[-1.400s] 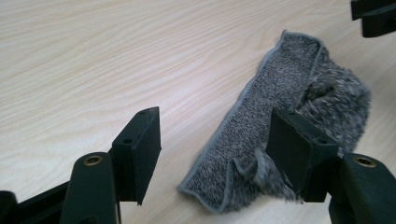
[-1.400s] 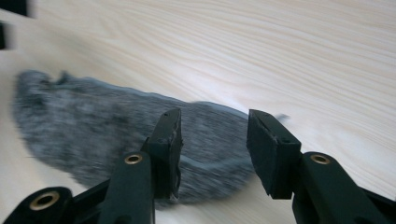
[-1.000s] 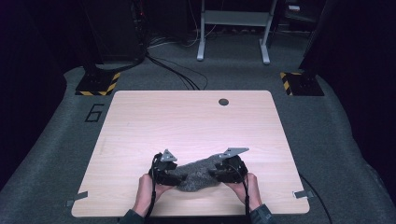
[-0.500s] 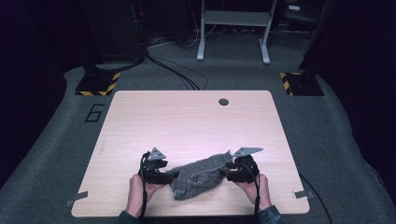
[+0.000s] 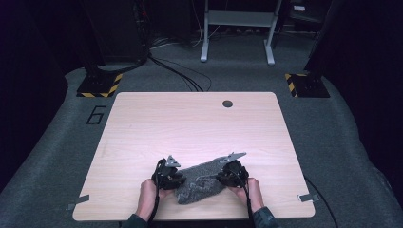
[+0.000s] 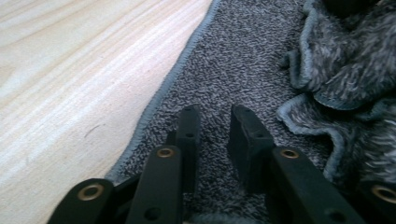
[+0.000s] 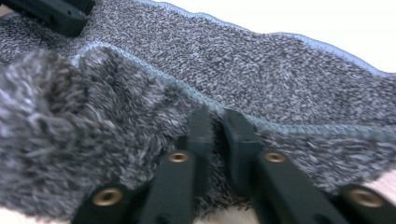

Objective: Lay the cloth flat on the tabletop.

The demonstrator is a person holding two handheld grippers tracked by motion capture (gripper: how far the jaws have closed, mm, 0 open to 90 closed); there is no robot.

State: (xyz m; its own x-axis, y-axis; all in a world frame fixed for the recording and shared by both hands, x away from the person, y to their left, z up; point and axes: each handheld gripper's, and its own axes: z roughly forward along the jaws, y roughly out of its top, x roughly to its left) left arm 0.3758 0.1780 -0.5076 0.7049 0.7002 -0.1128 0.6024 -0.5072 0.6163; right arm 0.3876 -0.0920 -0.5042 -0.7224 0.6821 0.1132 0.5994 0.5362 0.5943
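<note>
Grey fuzzy cloth (image 5: 202, 184), bunched and partly folded, lying low and centre in the high view on the wooden table (image 5: 190, 123), near its front edge. Bound hem (image 7: 261, 122) running across the middle of the right gripper view, with a fluffy fold heaped at the left of that frame; flat knit side spread through the centre of the left gripper view, crumpled folds at its upper right.

Right gripper (image 7: 217, 122) just been closing, jaws narrow and nipping the cloth at the hem, pile caught between them. Left gripper (image 6: 212, 116) also just been closing, jaws narrow with a slit left between, tips down on the flat cloth; no clear pinch of fabric visible there. In the high view, left gripper (image 5: 167, 175) at the cloth's left end, right gripper (image 5: 231, 174) at its right end, a hand behind each.

Likely step: taking hold of two ends to spread or fold. Worth doing well:
- scoop the left tips under an edge, not onto the flat middle, before squeezing;
- catch one layer only at the right hem, not the fold beside it;
- lift both ends level and together, then pull apart gently to shed the bunching.

Risk: a one-sided grip dragging the cloth off the near edge.
</note>
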